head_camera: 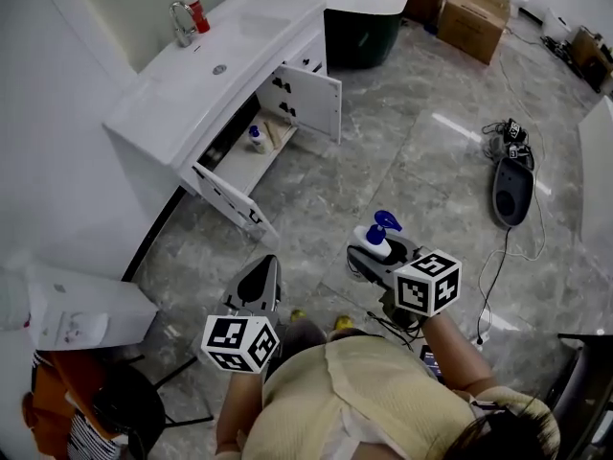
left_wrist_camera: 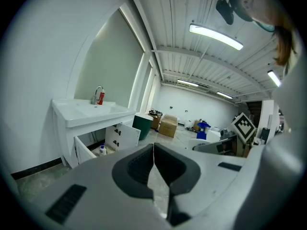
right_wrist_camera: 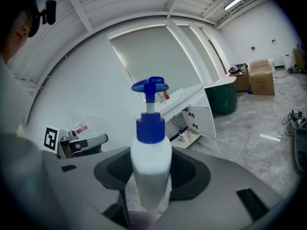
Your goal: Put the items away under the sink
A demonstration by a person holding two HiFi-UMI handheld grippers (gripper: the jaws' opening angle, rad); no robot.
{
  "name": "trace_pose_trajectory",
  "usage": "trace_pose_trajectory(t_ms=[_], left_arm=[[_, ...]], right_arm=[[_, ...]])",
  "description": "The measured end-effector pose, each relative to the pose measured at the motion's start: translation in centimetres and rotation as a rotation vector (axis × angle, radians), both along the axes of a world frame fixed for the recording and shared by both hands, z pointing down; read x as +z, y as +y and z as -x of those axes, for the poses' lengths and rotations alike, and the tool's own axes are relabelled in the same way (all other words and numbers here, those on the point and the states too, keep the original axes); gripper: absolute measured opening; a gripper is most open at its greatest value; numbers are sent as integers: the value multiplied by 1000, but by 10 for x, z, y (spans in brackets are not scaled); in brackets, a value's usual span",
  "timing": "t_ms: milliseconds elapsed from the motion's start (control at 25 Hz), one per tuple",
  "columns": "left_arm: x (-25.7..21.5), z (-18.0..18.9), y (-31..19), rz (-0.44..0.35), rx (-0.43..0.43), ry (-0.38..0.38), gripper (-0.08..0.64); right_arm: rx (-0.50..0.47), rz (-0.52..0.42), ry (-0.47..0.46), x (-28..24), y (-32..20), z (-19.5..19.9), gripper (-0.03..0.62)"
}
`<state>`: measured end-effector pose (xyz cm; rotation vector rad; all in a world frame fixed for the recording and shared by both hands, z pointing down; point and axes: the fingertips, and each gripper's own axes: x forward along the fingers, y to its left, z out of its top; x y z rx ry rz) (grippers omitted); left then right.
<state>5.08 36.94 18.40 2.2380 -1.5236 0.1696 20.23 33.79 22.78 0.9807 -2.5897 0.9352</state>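
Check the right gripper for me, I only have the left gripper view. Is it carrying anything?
Observer: Yes. The right gripper is shut on a white plastic pump bottle with a blue pump head, held upright.
Operator: Room under the sink?
Observer: The head view shows one small white bottle with a blue cap standing on the white cabinet shelf. The shelf beside it looks bare.
Operator: Floor hazards?
Observer: A black oval device with cables lies on the grey marble floor, off to the right and away from the cabinet.
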Motion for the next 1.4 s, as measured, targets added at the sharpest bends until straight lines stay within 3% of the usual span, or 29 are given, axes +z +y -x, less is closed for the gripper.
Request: trace_pose_trajectory(t_ms=[200, 520, 880, 1400], left_arm=[[2, 15, -8, 13, -49, 58, 38], [18, 28, -49, 29, -55, 85, 38], [14, 46, -118, 19, -25, 64, 38], [38, 100, -191, 103, -44, 140, 38]], right_arm=[[-33, -9, -10, -1, -12, 13, 216], [-48, -5, 4, 5, -38, 31, 216], [-20, 20, 7, 6, -101, 51, 216], [-38, 47, 44, 15, -177, 111, 216]])
